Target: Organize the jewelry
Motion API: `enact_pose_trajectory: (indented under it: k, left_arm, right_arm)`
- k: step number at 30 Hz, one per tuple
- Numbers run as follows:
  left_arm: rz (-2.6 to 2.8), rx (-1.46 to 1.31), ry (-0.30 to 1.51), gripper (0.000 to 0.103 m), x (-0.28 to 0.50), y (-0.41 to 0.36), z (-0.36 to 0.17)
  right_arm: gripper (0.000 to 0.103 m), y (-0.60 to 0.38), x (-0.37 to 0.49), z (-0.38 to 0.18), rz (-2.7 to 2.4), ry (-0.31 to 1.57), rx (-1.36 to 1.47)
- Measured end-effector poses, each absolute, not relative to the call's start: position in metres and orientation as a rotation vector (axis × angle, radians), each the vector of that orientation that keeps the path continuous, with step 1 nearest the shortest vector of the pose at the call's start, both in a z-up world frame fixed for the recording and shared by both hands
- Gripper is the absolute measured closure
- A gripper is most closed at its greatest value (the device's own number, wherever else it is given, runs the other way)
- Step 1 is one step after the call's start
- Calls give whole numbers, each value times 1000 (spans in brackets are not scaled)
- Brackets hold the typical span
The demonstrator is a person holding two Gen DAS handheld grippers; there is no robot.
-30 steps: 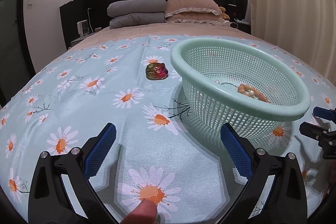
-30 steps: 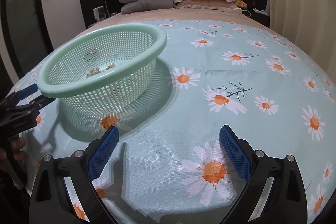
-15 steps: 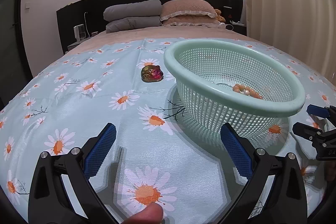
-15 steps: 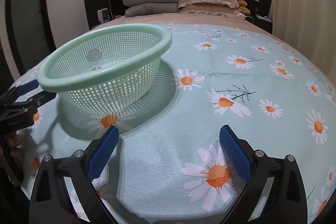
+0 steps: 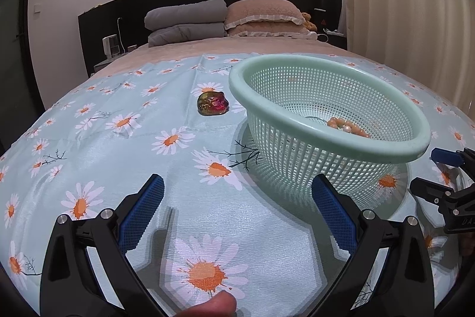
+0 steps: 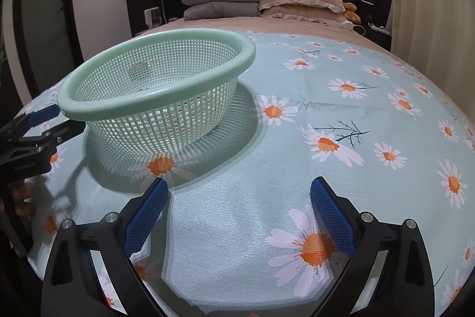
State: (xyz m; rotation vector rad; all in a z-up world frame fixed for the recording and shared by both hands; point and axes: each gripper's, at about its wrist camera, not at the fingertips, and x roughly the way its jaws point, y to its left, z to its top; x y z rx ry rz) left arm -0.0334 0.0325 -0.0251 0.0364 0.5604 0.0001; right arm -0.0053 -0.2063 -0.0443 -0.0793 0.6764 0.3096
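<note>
On the bed we log: basket (image 5: 386,149), beads (image 5: 347,127) inside | brooch (image 5: 213,103) beside | left gripper (image 5: 237,198), right gripper (image 6: 239,201) wide apart, empty.

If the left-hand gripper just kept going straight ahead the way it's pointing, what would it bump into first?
Probably the daisy cloth itself: the left gripper, open, points at bare fabric between the dark glossy trinket and the green basket. The basket's wall sits just right of that line and might get clipped; depth is hard to judge.

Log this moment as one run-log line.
left gripper: open, empty | right gripper: open, empty | beaded bracelet: in green basket | iridescent trinket: on daisy cloth, left of basket
</note>
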Motion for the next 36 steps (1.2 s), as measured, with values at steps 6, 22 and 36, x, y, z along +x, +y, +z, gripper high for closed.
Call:
enact_pose_trajectory:
  k: [6, 22, 36]
  left_arm:
    - [-1, 35, 560, 6, -33, 32, -25]
    - [-12, 40, 564, 6, -33, 31, -26]
    - [-20, 48, 559, 6, -33, 29, -26]
  right_arm:
    - [10, -207, -5, -44, 312, 680, -80]
    - [10, -206, -2, -45, 312, 683, -81]
    - [10, -206, -2, -45, 312, 684, -81]
